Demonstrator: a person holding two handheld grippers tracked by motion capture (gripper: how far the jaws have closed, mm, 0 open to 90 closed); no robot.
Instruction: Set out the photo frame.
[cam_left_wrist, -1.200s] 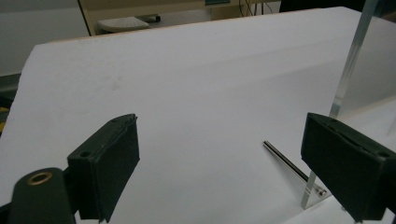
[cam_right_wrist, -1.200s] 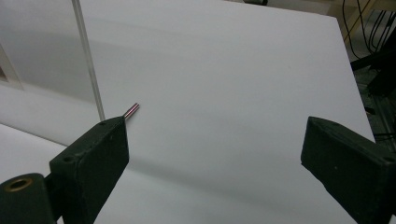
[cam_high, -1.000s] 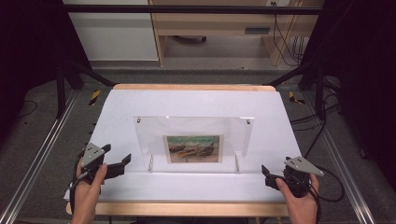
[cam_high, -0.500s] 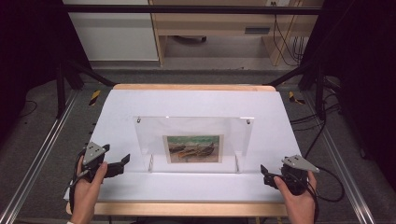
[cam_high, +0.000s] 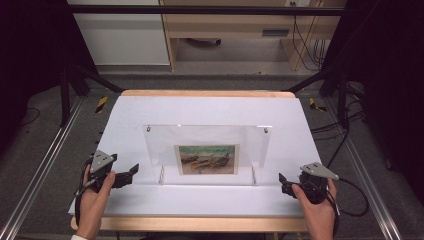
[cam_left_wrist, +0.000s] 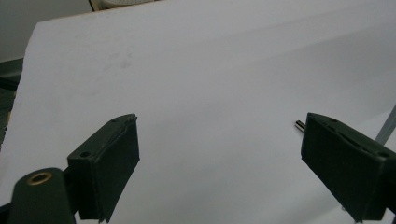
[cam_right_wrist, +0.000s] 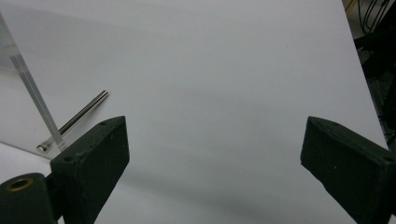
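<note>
Evidently unlabelled: acrylic frame (cam_high: 207, 150); boat picture (cam_high: 207, 159).

Black fingers (cam_right_wrist: 93, 163) spread wide over white table (cam_right_wrist: 224, 84), metal pin (cam_right_wrist: 74, 120) beside clear panel edge (cam_right_wrist: 32, 91).

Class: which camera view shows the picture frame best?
The high view: the whole frame stands upright with its boat picture visible. The right gripper view catches one clear edge and a metal leg; the left gripper view, a leg tip.
</note>
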